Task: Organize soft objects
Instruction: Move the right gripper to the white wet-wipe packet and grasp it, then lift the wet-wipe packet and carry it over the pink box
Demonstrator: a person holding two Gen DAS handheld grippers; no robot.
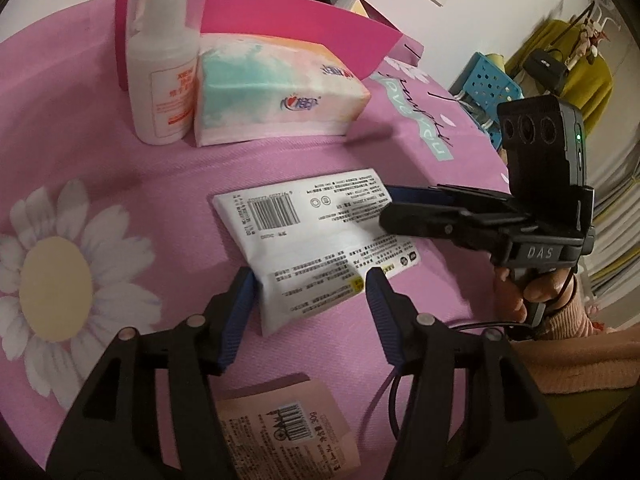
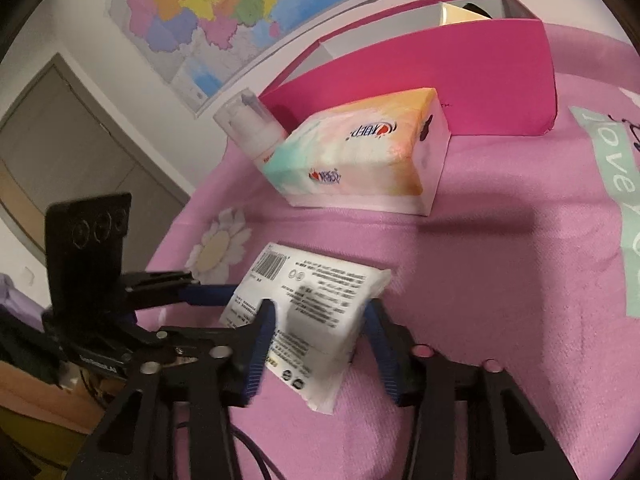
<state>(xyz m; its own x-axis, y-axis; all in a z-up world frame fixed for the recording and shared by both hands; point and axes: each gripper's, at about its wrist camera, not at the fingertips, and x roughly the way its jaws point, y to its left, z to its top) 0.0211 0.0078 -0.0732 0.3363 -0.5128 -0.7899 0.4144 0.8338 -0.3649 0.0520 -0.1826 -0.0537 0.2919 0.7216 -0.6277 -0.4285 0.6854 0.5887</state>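
A flat white tissue pack with a barcode lies on the pink cloth. My left gripper is open, its blue-padded jaws on either side of the pack's near corner. My right gripper comes in from the right, and its jaws straddle the pack's other end. In the right wrist view the pack sits between my right gripper's blue pads, which touch both its sides. A pastel tissue pack lies behind it, also shown in the right wrist view.
A white pump bottle stands left of the pastel pack. A magenta open box stands behind both, and the right wrist view shows it too. A pink sachet lies under my left gripper. A blue basket sits beyond the table's right edge.
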